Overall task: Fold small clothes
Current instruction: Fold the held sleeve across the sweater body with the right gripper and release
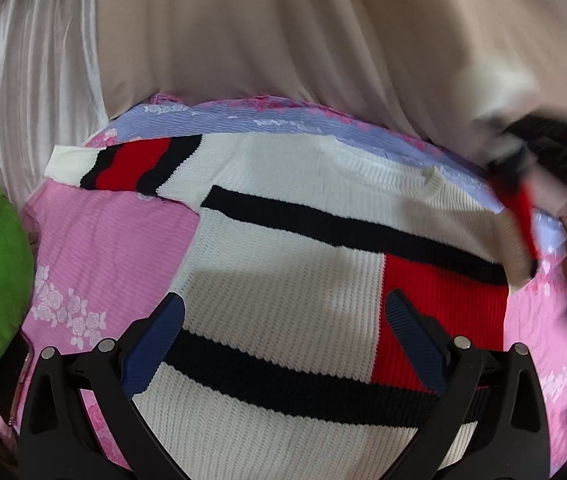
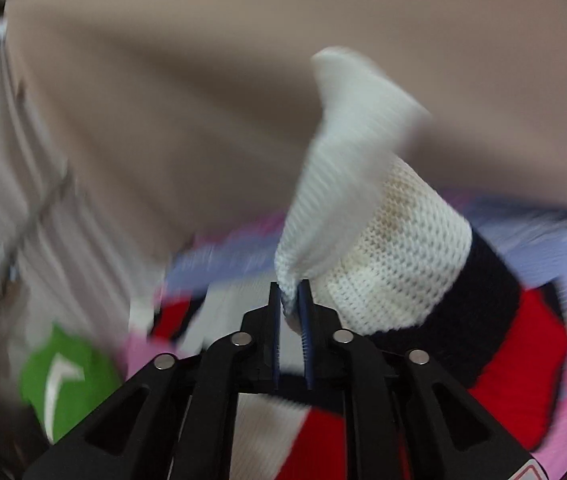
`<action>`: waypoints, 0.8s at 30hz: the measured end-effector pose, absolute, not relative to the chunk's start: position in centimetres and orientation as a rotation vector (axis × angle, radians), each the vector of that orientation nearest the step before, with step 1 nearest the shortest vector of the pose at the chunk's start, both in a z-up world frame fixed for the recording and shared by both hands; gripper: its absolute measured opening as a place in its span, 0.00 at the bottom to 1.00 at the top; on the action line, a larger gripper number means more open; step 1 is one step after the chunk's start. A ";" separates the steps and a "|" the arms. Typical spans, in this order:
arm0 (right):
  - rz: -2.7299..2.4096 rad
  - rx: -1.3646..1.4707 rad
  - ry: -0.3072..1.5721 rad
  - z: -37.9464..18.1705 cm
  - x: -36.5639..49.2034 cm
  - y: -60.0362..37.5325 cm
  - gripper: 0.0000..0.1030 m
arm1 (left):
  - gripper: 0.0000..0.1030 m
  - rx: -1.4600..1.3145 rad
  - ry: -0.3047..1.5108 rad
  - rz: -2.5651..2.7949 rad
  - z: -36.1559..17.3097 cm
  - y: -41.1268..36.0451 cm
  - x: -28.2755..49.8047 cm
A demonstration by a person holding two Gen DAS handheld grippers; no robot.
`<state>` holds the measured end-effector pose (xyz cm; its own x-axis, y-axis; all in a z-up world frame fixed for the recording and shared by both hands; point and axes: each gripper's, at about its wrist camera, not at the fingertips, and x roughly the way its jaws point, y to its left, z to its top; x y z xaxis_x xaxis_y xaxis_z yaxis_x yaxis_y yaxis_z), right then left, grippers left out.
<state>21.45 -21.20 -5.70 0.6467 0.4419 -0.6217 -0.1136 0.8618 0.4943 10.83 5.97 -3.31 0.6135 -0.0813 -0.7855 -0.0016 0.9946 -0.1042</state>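
One sweater sleeve pinched in right gripper.

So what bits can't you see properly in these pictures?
- Left wrist view: the sweater's bottom hem is cut off by the picture's edge and the left tool.
- Left wrist view: the right tool is a dark blur at the right edge.
- Right wrist view: the sleeve cuff's pinched end hides between the tool's pads.
- Right wrist view: the green cushion is smeared, so its white mark is unreadable.
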 end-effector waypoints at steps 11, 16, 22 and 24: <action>-0.124 0.507 0.932 -13.3 8.3 -26.5 0.55 | 0.95 -0.349 1.049 -0.172 -8.3 6.9 22.3; -0.246 0.665 0.964 -15.7 6.9 -33.2 0.55 | 0.91 -0.466 1.157 -0.143 -13.1 4.1 28.5; -0.179 0.738 0.950 -17.8 10.1 -35.2 0.55 | 0.07 -0.497 1.197 -0.164 -14.8 2.2 30.7; -0.145 0.725 0.949 -17.6 11.3 -34.8 0.21 | 0.06 -0.509 1.139 -0.185 -13.4 2.4 30.8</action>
